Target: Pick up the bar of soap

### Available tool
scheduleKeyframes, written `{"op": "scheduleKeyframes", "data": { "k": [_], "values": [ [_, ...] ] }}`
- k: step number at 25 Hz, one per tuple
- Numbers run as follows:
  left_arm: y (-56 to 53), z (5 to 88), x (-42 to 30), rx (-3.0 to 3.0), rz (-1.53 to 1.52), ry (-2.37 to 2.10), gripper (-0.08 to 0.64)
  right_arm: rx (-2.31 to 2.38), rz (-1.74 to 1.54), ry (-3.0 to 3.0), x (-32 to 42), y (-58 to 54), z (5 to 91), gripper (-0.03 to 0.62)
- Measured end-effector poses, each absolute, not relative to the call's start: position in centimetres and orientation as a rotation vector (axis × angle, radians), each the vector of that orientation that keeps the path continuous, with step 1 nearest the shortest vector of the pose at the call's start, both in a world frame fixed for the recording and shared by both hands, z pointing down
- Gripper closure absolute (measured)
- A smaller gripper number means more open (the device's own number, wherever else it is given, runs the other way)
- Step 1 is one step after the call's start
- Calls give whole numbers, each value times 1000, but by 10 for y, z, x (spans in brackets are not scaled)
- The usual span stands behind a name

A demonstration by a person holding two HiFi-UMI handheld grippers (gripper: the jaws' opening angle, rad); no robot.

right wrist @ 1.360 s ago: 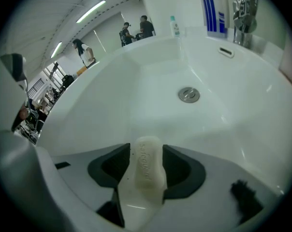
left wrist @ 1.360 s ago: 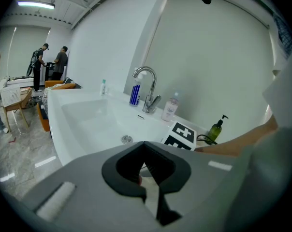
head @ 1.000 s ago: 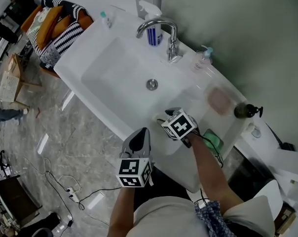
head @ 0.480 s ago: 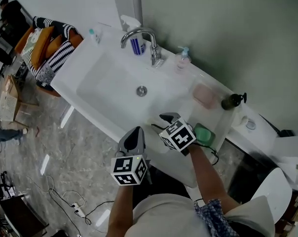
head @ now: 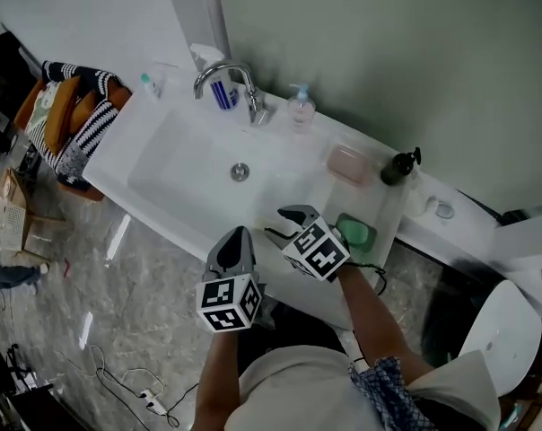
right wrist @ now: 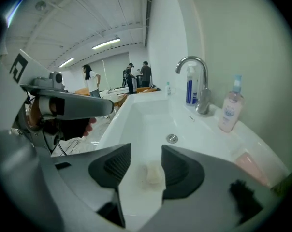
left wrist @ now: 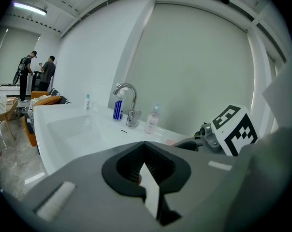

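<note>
free: sink basin (head: 177, 173) | blocking: faucet (head: 253, 106), pump bottle (head: 300, 113), dark bottle (head: 395, 169)

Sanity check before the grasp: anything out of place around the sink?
A pale bar of soap lies loose inside the basin, at its near side, with a smeary patch around it. The right gripper, jaws open, is not touching it. Nothing else looks odd.

Two pump bottles (head: 300, 110) (head: 398, 167); one tap (head: 226, 70)
</note>
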State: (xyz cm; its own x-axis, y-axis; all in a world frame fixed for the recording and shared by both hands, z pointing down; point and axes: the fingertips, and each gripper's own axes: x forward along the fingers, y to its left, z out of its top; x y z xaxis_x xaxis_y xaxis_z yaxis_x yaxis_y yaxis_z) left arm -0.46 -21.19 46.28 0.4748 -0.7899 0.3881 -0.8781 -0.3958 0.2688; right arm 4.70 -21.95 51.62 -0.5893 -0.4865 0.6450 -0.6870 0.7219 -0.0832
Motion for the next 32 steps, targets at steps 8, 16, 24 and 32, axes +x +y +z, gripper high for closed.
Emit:
{"op": "scheduleKeyframes", "data": {
  "k": [8, 16, 24, 32],
  "values": [
    [-205, 459, 19, 2386, 307, -1284, 554, 981, 362, -2366, 75, -211, 493, 380],
    [-198, 459, 61, 2462, 307, -1155, 555, 1088, 392, -2309, 141, -182, 496, 380],
    [-197, 459, 84, 2468, 292, -1114, 554, 1063, 362, -2229, 194, -158, 502, 380],
    [-202, 457, 91, 2486, 300, -1113, 554, 924, 161, -2001, 232, -154, 530, 380]
  ]
}}
